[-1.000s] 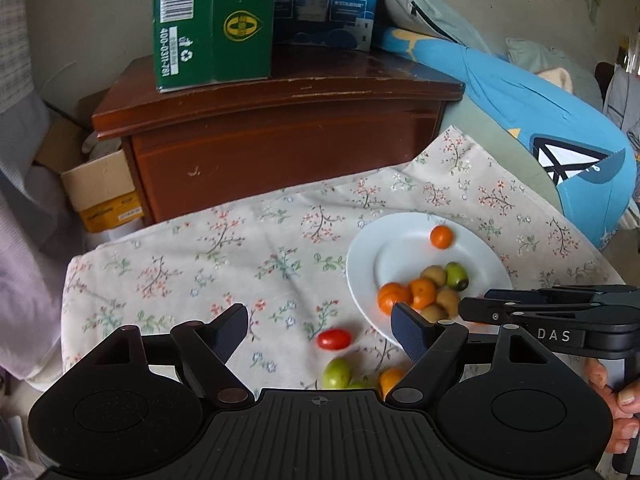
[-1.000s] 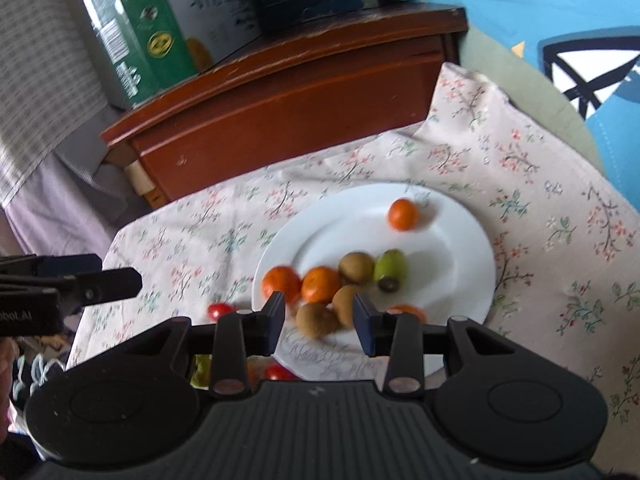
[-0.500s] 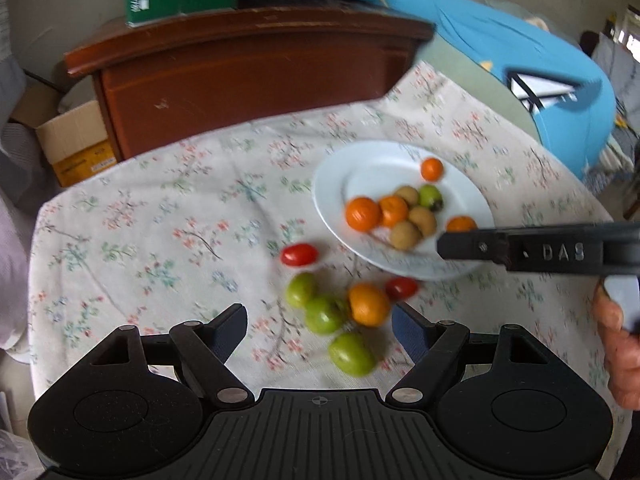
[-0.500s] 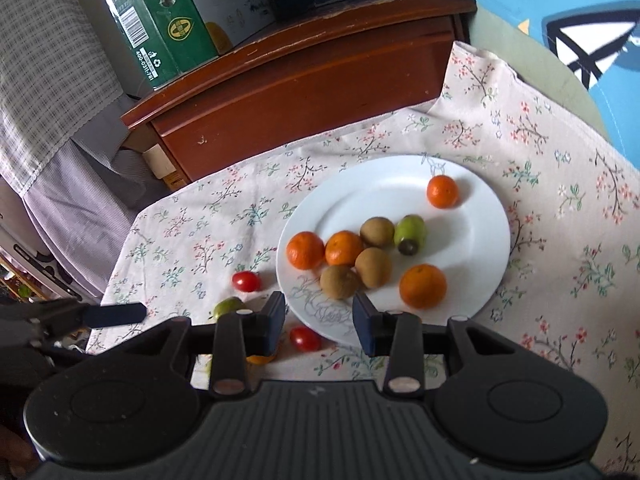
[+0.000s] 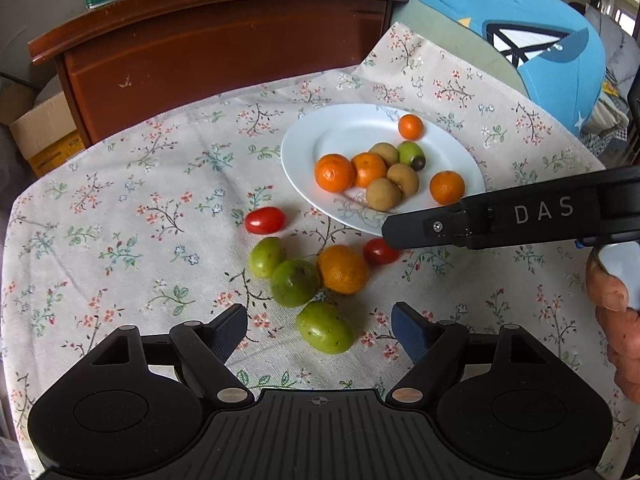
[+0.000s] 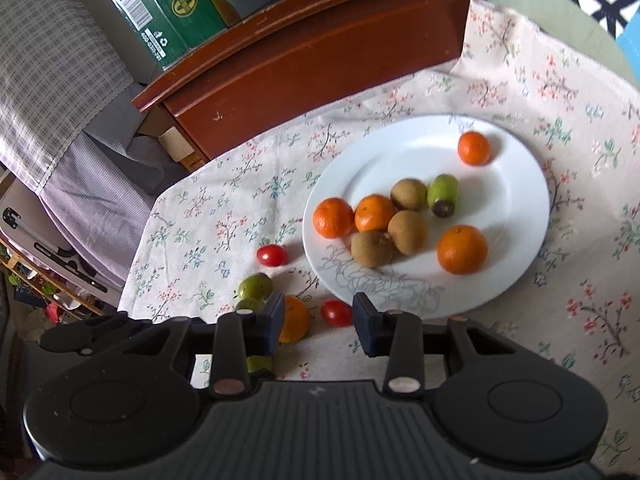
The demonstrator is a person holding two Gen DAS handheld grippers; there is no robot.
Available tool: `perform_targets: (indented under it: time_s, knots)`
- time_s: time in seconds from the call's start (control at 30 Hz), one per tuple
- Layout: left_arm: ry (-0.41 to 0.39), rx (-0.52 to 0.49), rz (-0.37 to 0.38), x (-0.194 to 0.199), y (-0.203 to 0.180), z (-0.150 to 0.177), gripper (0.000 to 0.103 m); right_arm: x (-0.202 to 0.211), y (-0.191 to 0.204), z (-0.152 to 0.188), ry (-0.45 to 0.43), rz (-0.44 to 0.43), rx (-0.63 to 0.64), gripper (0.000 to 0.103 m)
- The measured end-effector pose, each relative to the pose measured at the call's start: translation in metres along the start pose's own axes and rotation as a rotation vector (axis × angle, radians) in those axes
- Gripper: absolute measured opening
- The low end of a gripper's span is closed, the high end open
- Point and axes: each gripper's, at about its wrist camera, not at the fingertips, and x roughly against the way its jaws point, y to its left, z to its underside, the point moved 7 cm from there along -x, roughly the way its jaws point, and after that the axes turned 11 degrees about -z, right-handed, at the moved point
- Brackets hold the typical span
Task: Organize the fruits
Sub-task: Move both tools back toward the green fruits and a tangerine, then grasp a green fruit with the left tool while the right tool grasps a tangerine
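A white plate (image 5: 344, 128) (image 6: 516, 184) on the floral cloth holds several tangerines, three brown kiwis (image 5: 383, 194) and one green fruit (image 5: 410, 153). Loose on the cloth lie two cherry tomatoes (image 5: 265, 220) (image 6: 336, 313), a tangerine (image 5: 342, 269) (image 6: 295, 323) and three green fruits (image 5: 325, 327). My left gripper (image 5: 319, 330) is open and empty, its jaws wide on either side of the nearest green fruit. My right gripper (image 6: 319, 320) is open and empty, hovering over the near tomato by the plate's edge; it shows from the side in the left wrist view (image 5: 500, 216).
A dark wooden cabinet (image 5: 224, 36) stands behind the table with a green carton (image 6: 160, 12) on top. A blue cushion (image 5: 520, 32) lies at the right, a cardboard box (image 5: 40, 132) at the left. Checked fabric (image 6: 52, 60) hangs left of the table.
Both grippers have pulled back and lowered toward the loose fruit in front of the plate. The left gripper has come down over the nearest green fruit. Both stay open.
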Motion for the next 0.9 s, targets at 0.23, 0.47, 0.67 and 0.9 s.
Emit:
perform_targets:
  time_s: [0.23,0.47,0.67,0.9]
  knots:
    - [-0.006,-0.004,0.014,-0.008,-0.005,0.004,0.066,-0.009,0.001,0.006,0.032,-0.024,-0.023,0.039]
    - [-0.014,-0.024,0.005,-0.011,-0.007,0.008,0.037,-0.019,0.003,0.011,0.055,-0.035,-0.029,0.039]
    - [-0.013,0.005,0.015,-0.007,0.002,0.009,0.032,-0.027,0.004,0.014,0.059,-0.042,-0.046,0.039]
    - [-0.016,0.025,0.006,0.0,0.013,0.016,0.032,-0.034,0.005,0.017,0.063,-0.043,-0.038,0.039]
